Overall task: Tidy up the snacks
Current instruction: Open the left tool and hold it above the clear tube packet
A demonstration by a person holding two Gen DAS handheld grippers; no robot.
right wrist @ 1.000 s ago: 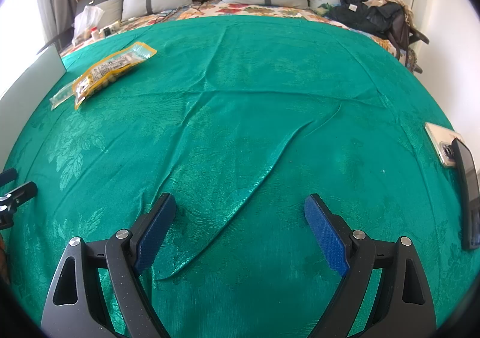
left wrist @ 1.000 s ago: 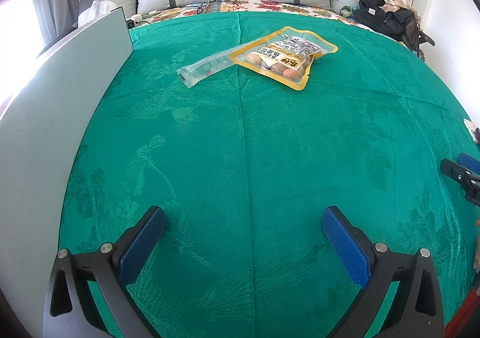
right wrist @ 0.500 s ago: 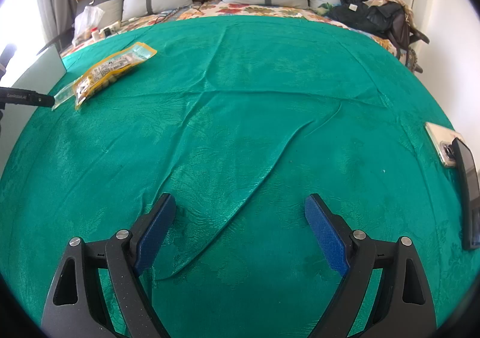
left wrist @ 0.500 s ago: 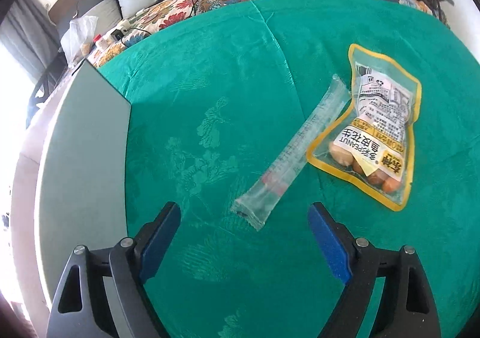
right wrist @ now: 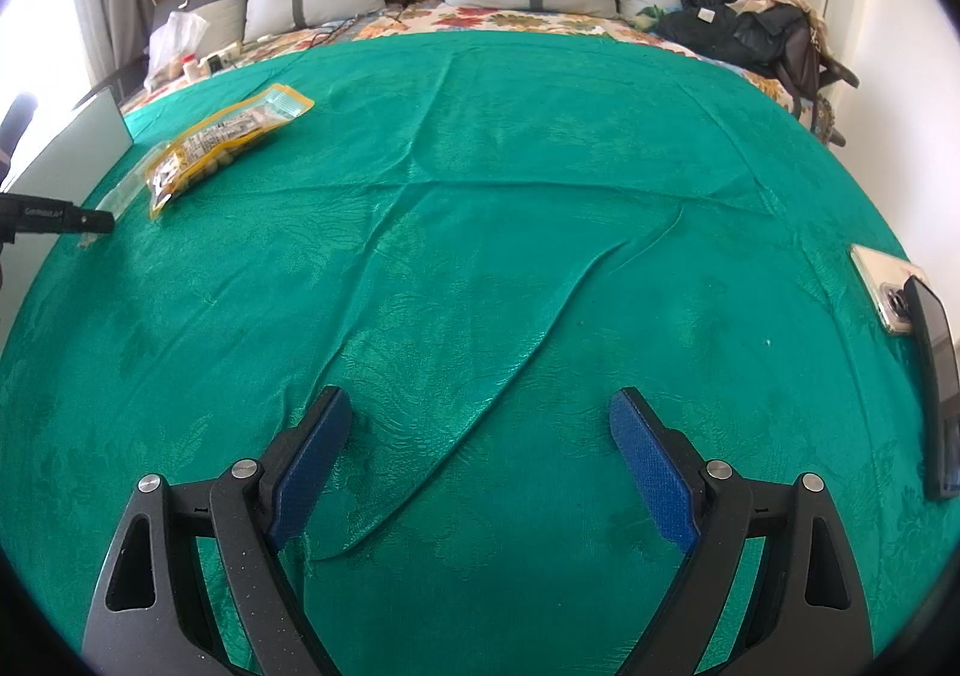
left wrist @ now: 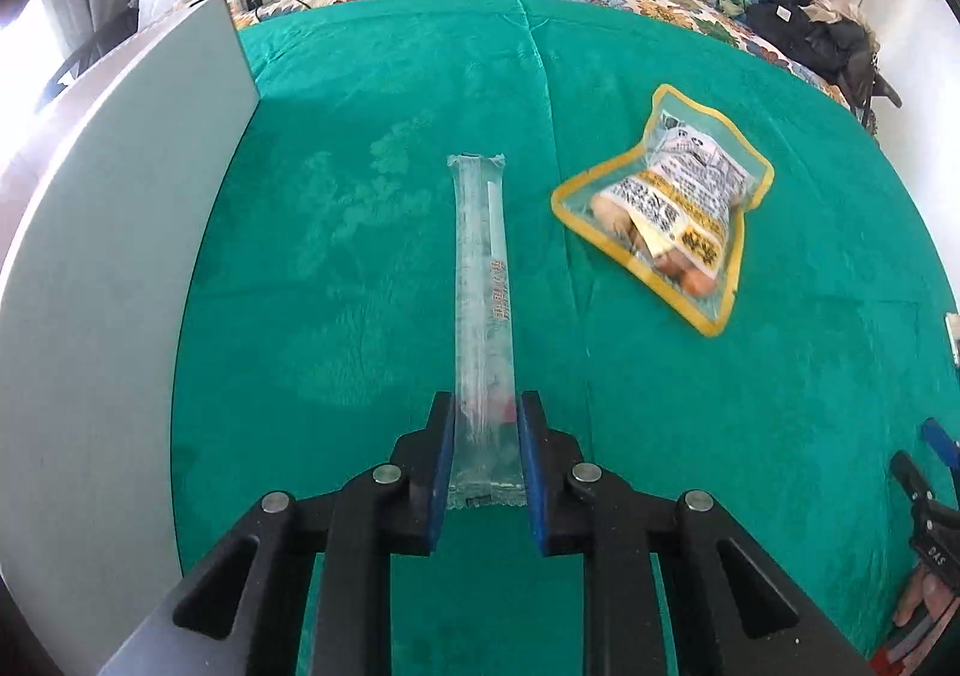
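- Now left gripper [left wrist: 483, 439]: jaws just closed, clenched on near end of clear stick packet [left wrist: 482, 280].
- Right gripper [right wrist: 480, 460]: released, empty.
- Peanut bag [left wrist: 672, 208]: unsorted, right of packet.

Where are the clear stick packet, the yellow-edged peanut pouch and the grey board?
clear stick packet [left wrist: 480, 280]: left wrist view, middle of its length.
yellow-edged peanut pouch [left wrist: 672, 196]: left wrist view, printed label at centre.
grey board [left wrist: 114, 268]: left wrist view, flat grey face.
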